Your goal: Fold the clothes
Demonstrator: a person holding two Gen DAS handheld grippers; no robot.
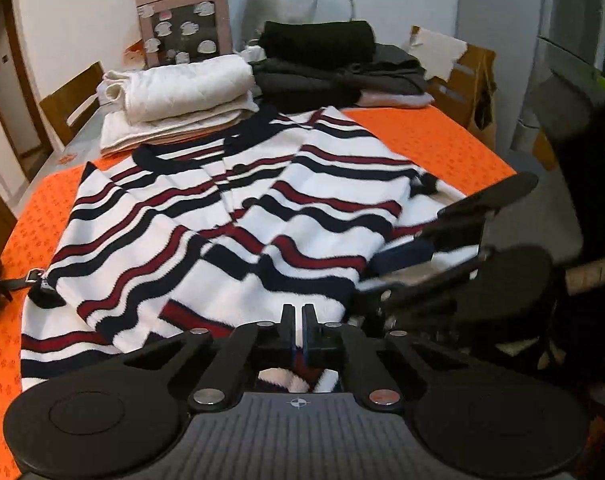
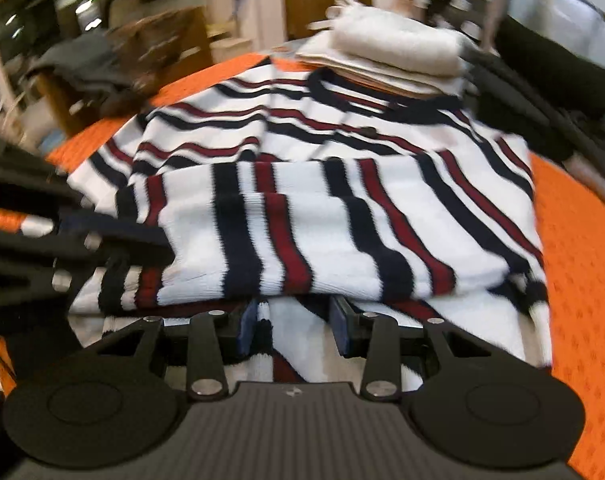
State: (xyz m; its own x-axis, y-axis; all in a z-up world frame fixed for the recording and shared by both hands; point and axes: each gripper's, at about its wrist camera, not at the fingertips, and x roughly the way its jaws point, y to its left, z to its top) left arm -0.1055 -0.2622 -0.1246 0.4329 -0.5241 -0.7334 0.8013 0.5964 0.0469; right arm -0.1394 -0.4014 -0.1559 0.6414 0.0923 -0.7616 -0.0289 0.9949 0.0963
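Left tongs [image 1: 298, 320] pinch sweater [image 1: 230, 208]; right tongs [image 2: 294, 320] agape.

My left gripper [image 1: 298, 332] is matt black plastic with shiny metal pins. The striped sweater [image 1: 206, 216] is soft, fuzzy knit — the orange tablecloth [image 1: 430, 140] a textured weave; far-left, quilted cream bedding [image 1: 178, 88].

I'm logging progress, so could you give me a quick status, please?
Left tongs shut on striped sweater. Right tongs open at its hem. Folded piles behind.
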